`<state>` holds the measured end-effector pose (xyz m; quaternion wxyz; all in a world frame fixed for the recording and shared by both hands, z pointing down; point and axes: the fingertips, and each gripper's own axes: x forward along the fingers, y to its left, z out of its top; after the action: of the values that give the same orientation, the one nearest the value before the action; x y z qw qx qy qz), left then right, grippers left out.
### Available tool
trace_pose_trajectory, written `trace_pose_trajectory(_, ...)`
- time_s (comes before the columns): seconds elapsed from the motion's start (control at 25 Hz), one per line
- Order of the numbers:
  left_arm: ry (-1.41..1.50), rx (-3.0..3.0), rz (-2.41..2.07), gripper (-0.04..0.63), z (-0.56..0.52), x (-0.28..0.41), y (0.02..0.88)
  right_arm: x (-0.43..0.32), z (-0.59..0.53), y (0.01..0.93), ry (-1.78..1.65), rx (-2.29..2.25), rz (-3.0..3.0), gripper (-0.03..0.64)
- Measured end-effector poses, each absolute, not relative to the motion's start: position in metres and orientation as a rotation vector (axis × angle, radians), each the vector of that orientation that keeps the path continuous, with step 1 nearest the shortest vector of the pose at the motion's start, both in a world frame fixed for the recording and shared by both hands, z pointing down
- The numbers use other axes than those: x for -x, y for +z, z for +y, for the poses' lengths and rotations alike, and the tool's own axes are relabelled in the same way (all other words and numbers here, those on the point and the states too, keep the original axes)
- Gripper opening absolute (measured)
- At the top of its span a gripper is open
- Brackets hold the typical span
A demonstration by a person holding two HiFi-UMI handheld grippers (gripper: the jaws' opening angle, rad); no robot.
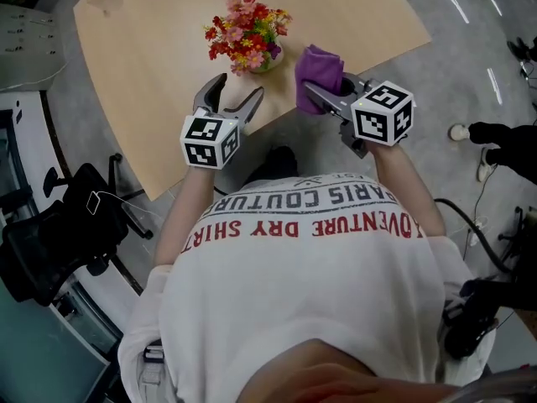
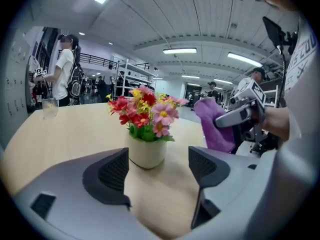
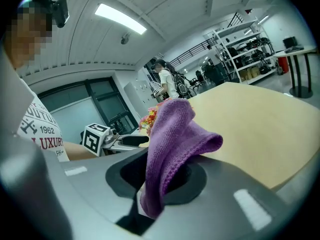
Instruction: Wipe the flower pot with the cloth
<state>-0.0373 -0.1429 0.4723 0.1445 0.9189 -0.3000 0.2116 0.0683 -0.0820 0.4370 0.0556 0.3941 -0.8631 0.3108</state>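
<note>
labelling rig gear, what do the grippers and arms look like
The left gripper and right gripper are grey, with two dark curved jaws lined by ribbed black pads. Each carries a white cube printed with black square markers. The person wears a white short-sleeved T-shirt with red and grey lettering.

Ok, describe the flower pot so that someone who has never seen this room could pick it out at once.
Find the big light-wood table; near its edge closest to the person stands a small cream flower pot. It alone carries a bunch of red, pink and yellow flowers, unlike the purple cloth beside it and the clear glass at the far corner.
</note>
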Motion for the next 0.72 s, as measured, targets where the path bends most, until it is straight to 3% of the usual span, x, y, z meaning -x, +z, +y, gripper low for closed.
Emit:
trace_pose_trajectory(0.08,0.637,-2.635,-0.911,0.397,-0.163,0.033,0.488,-0.071,-0.089,0.445,0.966,-1.203,-2.603,0.051)
trace_pose_trajectory(0.2,0.667,-2.617,-0.942,0.427,-0.188,0.024,0.510,-0.076,-0.100,0.461,1.008,-1.213,-2.577,0.051)
trace_pose_trajectory(0.72,0.578,-2.760,-0.962,0.430,-0.218,-0.001,0.516,-0.086,-0.125,0.492,1.117,-1.211,-2.538,0.051)
